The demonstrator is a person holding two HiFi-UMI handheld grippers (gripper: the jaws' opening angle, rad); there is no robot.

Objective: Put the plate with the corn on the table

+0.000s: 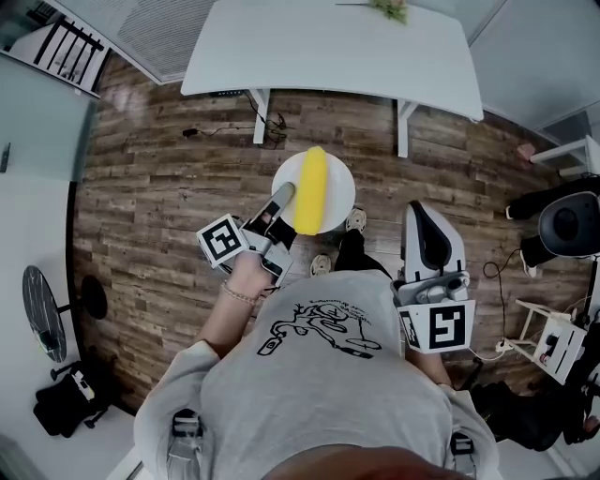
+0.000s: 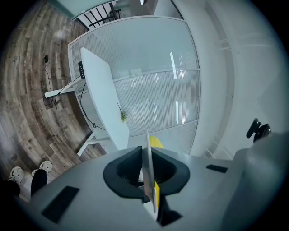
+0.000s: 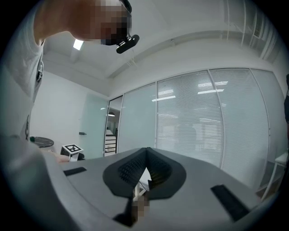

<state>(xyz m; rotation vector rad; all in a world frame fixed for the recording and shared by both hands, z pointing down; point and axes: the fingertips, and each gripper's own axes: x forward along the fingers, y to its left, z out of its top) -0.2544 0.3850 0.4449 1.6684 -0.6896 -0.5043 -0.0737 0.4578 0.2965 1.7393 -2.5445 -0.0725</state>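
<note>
**Currently in carry: plate with corn, gripped at the rim**

Currently, the jaws of your left gripper [image 2: 148, 177] are clamped on the near rim of the plate [image 1: 339, 187]. The left gripper view shows the plate edge-on, running straight through the slot between the pads. This rim grip is why the plate reaches forward from the gripper: all support comes from one edge. The corn [image 1: 312, 190] lies lengthwise across the plate's middle, loose, with nothing restraining it. Hold the plate level for that reason. Judging by its round shape, the cob is likely to roll if the plate tips sideways.

Your right gripper [image 3: 145, 173] has its jaws closed tip to tip with nothing between them. It sits at your right side, well apart from the plate, and takes no part in the carry.

The plate is in the air over the wooden floor [image 1: 159, 187], in front of your body and not yet on the table [image 1: 328, 47]. The white table stands ahead, with a small plant [image 1: 392, 9] at its far edge. The near part of the tabletop appears bare, which makes it the likely place to set down.
</note>
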